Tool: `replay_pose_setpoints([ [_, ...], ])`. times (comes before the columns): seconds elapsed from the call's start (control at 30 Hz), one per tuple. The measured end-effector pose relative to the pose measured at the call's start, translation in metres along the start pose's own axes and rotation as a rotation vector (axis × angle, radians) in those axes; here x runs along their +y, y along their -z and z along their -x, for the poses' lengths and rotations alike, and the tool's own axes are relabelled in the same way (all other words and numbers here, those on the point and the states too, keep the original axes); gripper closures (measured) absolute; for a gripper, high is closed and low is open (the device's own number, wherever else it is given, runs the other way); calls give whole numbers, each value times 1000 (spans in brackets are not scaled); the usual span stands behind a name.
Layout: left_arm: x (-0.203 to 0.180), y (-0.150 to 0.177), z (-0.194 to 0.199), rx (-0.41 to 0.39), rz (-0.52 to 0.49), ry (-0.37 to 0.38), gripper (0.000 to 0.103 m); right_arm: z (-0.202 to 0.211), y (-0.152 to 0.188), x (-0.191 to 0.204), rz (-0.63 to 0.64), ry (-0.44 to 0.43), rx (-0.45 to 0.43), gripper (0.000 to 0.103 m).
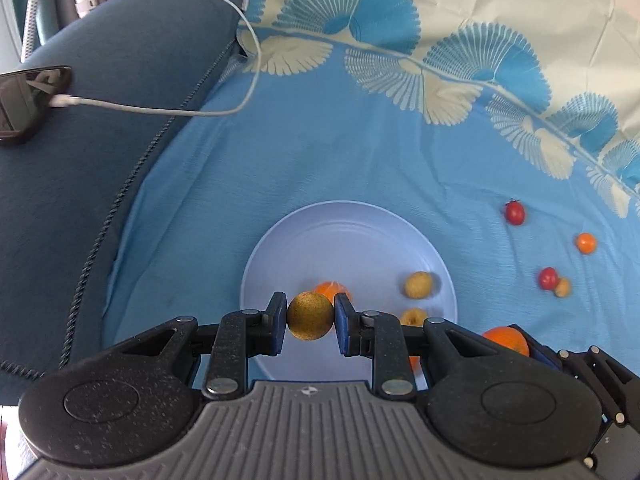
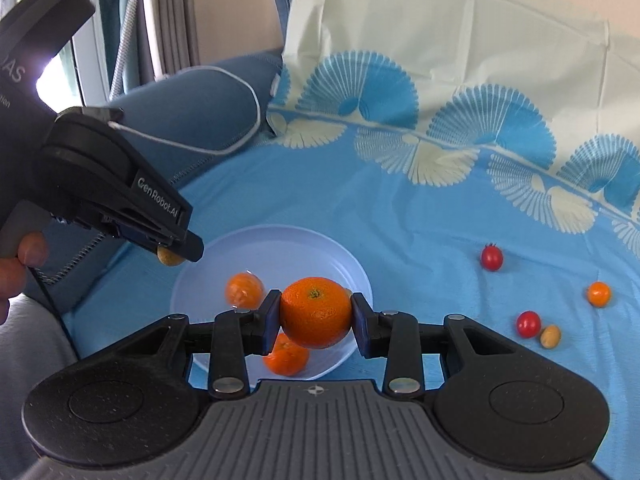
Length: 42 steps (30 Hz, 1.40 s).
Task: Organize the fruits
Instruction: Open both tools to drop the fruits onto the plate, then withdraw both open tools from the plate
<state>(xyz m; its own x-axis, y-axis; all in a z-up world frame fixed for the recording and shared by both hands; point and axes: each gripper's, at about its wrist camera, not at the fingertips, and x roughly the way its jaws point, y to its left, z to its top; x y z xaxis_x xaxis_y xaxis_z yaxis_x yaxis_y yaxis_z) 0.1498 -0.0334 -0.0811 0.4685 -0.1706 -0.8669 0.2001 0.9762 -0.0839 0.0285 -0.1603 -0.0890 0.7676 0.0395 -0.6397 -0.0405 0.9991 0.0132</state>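
My left gripper [image 1: 310, 316] is shut on a small yellow-brown round fruit [image 1: 308, 322] just above the near-left part of the pale blue plate [image 1: 348, 216]. On the plate lie a mandarin [image 1: 332, 289] and two more yellow-brown fruits [image 1: 418, 285]. My right gripper [image 2: 315, 312] is shut on a large mandarin [image 2: 316, 320], held over the plate [image 2: 280, 236], where two other mandarins [image 2: 244, 289] rest. The left gripper [image 2: 176, 254] hangs at the plate's left rim. Loose on the cloth to the right are two red cherry tomatoes [image 2: 491, 257], a tiny orange fruit [image 2: 599, 293] and a tan fruit [image 2: 550, 336].
A blue patterned cloth [image 1: 320, 152] covers the surface. A dark blue cushion [image 1: 100, 140] borders it on the left, carrying a phone [image 1: 24, 104] and its white cable [image 1: 180, 110]. A person's hand [image 2: 24, 256] grips the left tool.
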Motion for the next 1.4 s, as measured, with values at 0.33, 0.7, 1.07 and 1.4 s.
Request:
replay_pose_setpoints([
  [0.33,-5,-22,-59,48,-40,-60,75,-64,-4,4,34,-10,69,65],
  [0.7,9,-11,-15,-21,-52,-58,0,-25,-12,5,30,-35,72,10],
  [1.07,17,59,90,-51,-54,-75,0,105,12,2,-216,53,16,1],
  [1.4,-1,93,168,-165,-70,-43,0,189,20,20,-116,114,-179,1],
])
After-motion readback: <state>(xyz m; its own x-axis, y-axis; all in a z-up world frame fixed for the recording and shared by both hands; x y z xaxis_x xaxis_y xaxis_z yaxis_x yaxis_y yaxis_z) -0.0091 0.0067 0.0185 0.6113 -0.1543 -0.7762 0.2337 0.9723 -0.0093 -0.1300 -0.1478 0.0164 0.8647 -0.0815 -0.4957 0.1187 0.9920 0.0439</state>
